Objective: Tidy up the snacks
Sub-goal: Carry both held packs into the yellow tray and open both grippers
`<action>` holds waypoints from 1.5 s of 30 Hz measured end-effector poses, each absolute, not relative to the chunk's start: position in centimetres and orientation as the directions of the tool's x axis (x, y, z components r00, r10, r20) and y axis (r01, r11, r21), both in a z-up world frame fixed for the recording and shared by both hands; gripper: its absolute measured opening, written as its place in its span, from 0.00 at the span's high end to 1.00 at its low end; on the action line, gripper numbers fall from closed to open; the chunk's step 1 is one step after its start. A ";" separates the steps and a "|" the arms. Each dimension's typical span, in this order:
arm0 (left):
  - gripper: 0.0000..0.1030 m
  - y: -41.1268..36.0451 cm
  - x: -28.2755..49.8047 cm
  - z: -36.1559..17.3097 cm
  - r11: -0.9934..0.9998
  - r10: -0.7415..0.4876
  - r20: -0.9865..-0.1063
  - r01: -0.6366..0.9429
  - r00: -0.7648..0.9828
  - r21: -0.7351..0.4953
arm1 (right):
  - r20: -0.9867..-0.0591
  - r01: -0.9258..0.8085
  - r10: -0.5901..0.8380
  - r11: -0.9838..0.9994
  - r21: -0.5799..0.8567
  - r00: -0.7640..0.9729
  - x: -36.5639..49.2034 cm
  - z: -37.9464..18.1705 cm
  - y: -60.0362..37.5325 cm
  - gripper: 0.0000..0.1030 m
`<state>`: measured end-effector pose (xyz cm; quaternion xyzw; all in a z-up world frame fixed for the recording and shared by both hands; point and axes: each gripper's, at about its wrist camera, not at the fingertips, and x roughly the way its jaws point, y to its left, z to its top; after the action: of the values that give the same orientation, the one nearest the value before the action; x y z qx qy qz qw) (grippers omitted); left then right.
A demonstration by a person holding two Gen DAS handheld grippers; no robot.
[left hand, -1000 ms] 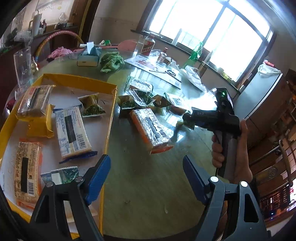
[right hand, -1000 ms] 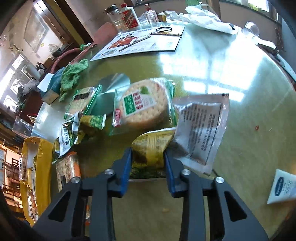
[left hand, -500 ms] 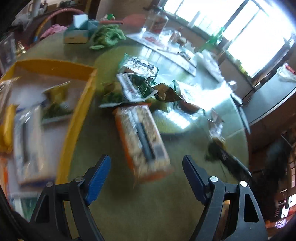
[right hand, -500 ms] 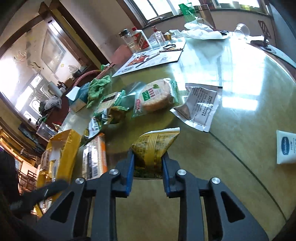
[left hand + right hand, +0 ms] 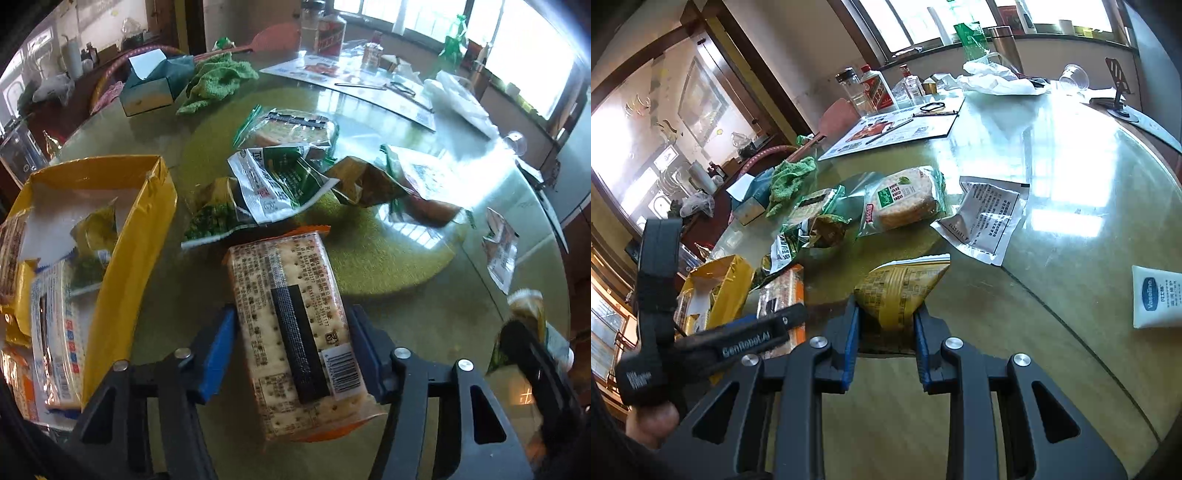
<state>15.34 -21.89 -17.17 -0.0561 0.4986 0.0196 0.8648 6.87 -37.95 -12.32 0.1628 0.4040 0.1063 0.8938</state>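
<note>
While several packs already lie in the yellow box, closing left gripper around the cracker pack on the table, right gripper clamping a yellow snack bag, loose snacks left to sort.

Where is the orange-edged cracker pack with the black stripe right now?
In the left wrist view, the orange-edged cracker pack lies on the glass table between the left claw's closing blue fingers, just right of the yellow cardboard tray.
</note>
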 end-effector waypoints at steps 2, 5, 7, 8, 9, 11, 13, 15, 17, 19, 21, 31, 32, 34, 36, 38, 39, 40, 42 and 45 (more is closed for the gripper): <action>0.46 -21.8 14.2 -17.0 0.993 -0.052 -0.865 -0.064 0.499 -0.097 | -0.686 -0.061 0.323 0.924 0.377 0.652 6.9 -12.3 -38.0 0.73; 0.46 -21.6 12.3 -16.1 0.978 -0.175 -0.855 -0.015 0.488 -0.208 | -0.682 -0.076 0.348 0.915 0.396 0.644 6.9 -12.5 -37.9 0.73; 0.47 -20.7 10.1 -14.8 0.958 -0.258 -0.826 0.019 0.501 -0.287 | -0.670 -0.111 0.386 0.903 0.416 0.633 6.9 -12.4 -37.6 0.73; 0.47 -19.9 8.8 -14.1 0.945 -0.292 -0.809 0.024 0.510 -0.326 | -0.665 -0.126 0.395 0.901 0.416 0.634 6.8 -12.3 -37.4 0.73; 0.47 -19.2 7.7 -13.4 0.934 -0.319 -0.794 0.027 0.517 -0.357 | -0.655 -0.153 0.414 0.895 0.418 0.633 6.6 -12.1 -36.9 0.73; 0.47 -16.7 5.2 -11.6 0.903 -0.381 -0.753 0.042 0.537 -0.427 | -0.637 -0.233 0.477 0.872 0.431 0.606 6.4 -12.0 -35.7 0.73; 0.48 -14.4 3.2 -10.0 0.886 -0.411 -0.723 0.053 0.555 -0.462 | -0.631 -0.288 0.522 0.850 0.441 0.574 5.9 -11.7 -34.1 0.73; 0.48 -10.9 0.7 -8.1 0.878 -0.404 -0.683 0.048 0.608 -0.477 | -0.639 -0.347 0.564 0.826 0.445 0.523 5.0 -11.0 -31.6 0.73; 0.48 -7.3 -1.5 -7.2 0.896 -0.349 -0.661 0.029 0.665 -0.443 | -0.636 -0.416 0.591 0.805 0.424 0.496 3.7 -9.6 -28.9 0.73; 0.48 -3.9 -2.9 -7.4 0.921 -0.235 -0.672 -0.059 0.702 -0.384 | -0.633 -0.470 0.622 0.776 0.420 0.461 2.3 -8.1 -26.4 0.73; 0.48 -0.4 -3.6 -8.4 0.923 -0.130 -0.692 -0.168 0.710 -0.346 | -0.646 -0.527 0.634 0.753 0.393 0.425 1.1 -7.0 -22.8 0.73; 0.48 6.6 -3.1 -12.1 0.884 -0.125 -0.701 -0.242 0.702 -0.399 | -0.764 -0.641 0.594 0.694 0.327 0.254 1.5 -10.5 -7.8 0.73; 0.48 6.8 -2.9 -12.3 0.885 -0.134 -0.703 -0.235 0.699 -0.402 | -0.767 -0.642 0.589 0.695 0.322 0.253 1.7 -10.9 -6.9 0.73; 0.48 6.2 -2.6 -12.6 0.897 -0.128 -0.716 -0.227 0.687 -0.378 | -0.779 -0.631 0.573 0.709 0.316 0.254 2.2 -11.6 -6.0 0.73; 0.48 5.6 -2.0 -13.1 0.918 -0.124 -0.740 -0.207 0.662 -0.338 | -0.795 -0.630 0.539 0.727 0.273 0.277 2.7 -12.1 -5.2 0.73; 0.47 5.2 -1.0 -14.1 0.935 -0.129 -0.776 -0.184 0.618 -0.302 | -0.805 -0.621 0.510 0.747 0.238 0.304 2.9 -12.9 -4.8 0.71; 0.46 5.2 -0.7 -14.6 0.939 -0.123 -0.788 -0.187 0.603 -0.289 | -0.806 -0.618 0.511 0.748 0.244 0.300 3.0 -13.1 -4.8 0.70; 0.43 5.2 -0.7 -14.9 0.941 -0.106 -0.799 -0.201 0.593 -0.273 | -0.806 -0.613 0.519 0.745 0.263 0.285 3.2 -13.2 -5.0 0.66; 0.39 5.5 -1.4 -14.2 0.935 -0.089 -0.775 -0.215 0.626 -0.281 | -0.790 -0.597 0.549 0.741 0.308 0.273 3.4 -12.7 -5.9 0.54; 0.22 5.7 -2.8 -12.5 0.923 -0.066 -0.712 -0.228 0.699 -0.310 | -0.747 -0.587 0.582 0.742 0.325 0.322 2.8 -11.2 -7.5 0.32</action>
<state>-2.84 5.65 -12.53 -0.1909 0.3852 0.0451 0.9018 2.77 -7.48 -11.24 -0.0027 0.4584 0.3593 0.8129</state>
